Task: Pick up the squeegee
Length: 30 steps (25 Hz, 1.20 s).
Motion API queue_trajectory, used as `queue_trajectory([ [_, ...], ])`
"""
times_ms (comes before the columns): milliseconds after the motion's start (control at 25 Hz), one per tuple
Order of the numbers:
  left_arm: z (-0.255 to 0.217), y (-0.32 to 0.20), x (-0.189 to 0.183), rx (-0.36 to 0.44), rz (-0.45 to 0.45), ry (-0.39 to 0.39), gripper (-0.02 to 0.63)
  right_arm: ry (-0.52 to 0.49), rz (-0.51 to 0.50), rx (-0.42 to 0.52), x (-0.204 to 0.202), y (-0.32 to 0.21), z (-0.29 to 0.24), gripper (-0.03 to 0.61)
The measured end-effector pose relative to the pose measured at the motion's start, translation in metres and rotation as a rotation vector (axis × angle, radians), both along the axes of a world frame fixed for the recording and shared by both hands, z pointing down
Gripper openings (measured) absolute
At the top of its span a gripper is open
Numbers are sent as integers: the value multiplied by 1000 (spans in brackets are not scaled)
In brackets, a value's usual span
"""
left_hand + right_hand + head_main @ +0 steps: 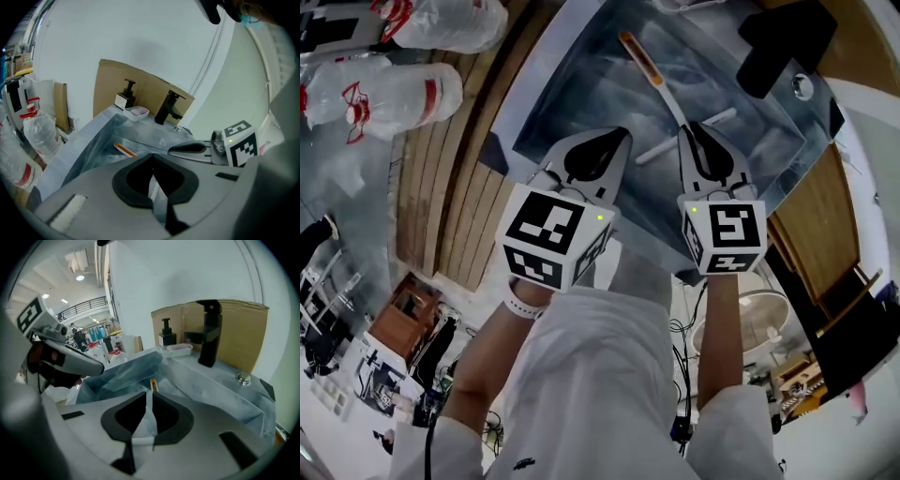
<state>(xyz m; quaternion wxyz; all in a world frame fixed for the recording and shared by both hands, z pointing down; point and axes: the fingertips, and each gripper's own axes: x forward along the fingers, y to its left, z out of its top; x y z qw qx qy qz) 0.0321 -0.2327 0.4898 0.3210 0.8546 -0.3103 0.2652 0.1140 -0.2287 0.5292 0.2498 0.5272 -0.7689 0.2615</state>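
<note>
The squeegee [661, 86] lies in the plastic-lined sink [572, 89], with an orange handle, a white neck and a white cross blade. My right gripper [690, 127] is shut and empty, its tip over the point where the neck meets the blade. To its left, my left gripper [622, 133] is also shut and empty above the sink. The left gripper view shows the orange handle [124, 149] beyond the closed left gripper [151, 157]. In the right gripper view, the handle's orange end [153, 383] shows just past the closed right gripper [149, 392].
A black faucet [778, 47] and a round knob [803, 86] stand at the sink's back edge. A soap bottle [126, 96] and a small dish [137, 112] sit beside the faucet. Plastic bags [394, 94] lie on the wooden counter [450, 187] at left.
</note>
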Motion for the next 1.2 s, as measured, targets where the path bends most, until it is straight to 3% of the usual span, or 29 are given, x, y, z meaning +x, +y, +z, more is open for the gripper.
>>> queue_trajectory([
  [80,12,-3,4,-13,-3,4,5,3,-18,-37,-2,-3,20,28],
  [160,22,-7,8,-22,-7,7,5,19,-33,-70,-2,-6,38,111],
  [320,45,-15,15,-43,-16,4,5,70,-56,-98,0,-12,68,115],
  [480,58,-23,22,-37,-55,21,5,48,-94,-172,-2,-10,97,121],
  [520,61,-25,24,-38,-62,22,5,49,-99,-187,-3,-9,104,149],
  [880,89,-28,28,-70,-79,14,5,166,-137,-241,5,-7,140,146],
  [1000,92,-26,29,-74,-81,18,5,185,-149,-252,7,-5,148,76],
  [1200,90,-23,31,-65,-85,25,5,190,-151,-253,10,-5,149,66],
])
